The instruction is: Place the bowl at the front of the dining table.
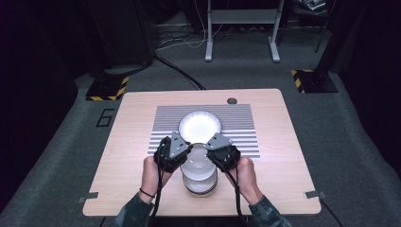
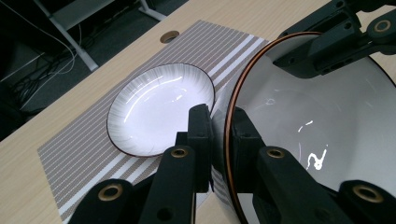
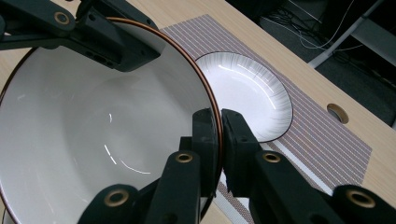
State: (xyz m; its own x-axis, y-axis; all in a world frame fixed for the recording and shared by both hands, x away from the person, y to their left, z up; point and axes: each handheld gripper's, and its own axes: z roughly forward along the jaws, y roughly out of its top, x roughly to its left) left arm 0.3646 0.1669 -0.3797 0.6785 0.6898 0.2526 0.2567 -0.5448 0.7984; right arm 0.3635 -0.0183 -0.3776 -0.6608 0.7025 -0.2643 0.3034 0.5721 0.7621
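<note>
you have a white bowl with a thin copper-brown rim (image 1: 197,161) between your two claws, near the middle of the table and toward its near edge, just above a stack of more white bowls (image 1: 200,182). in the high view it sits directly over that stack; whether it touches the bowl beneath cannot be told. your left gripper (image 2: 218,135) pinches the bowl's left rim: in the left gripper view one black jaw lies outside the wall and the other inside, pressed together on the copper edge. your right gripper (image 3: 220,133) does the same on the opposite, right rim, its two jaws clamped either side of the thin wall. each gripper view shows the other claw biting the far side of the rim, so the bowl is held at two opposite points. your hands come in from the near edge, one on each side of the stack.

just beyond the bowl, farther from you, a white plate with fine radial ridges and a dark rim (image 1: 200,125) lies flat on a grey striped placemat (image 1: 239,127). the mat covers the middle of the light wooden table (image 1: 132,142), and a round cable hole (image 1: 231,100) sits past the mat near the far edge.
</note>
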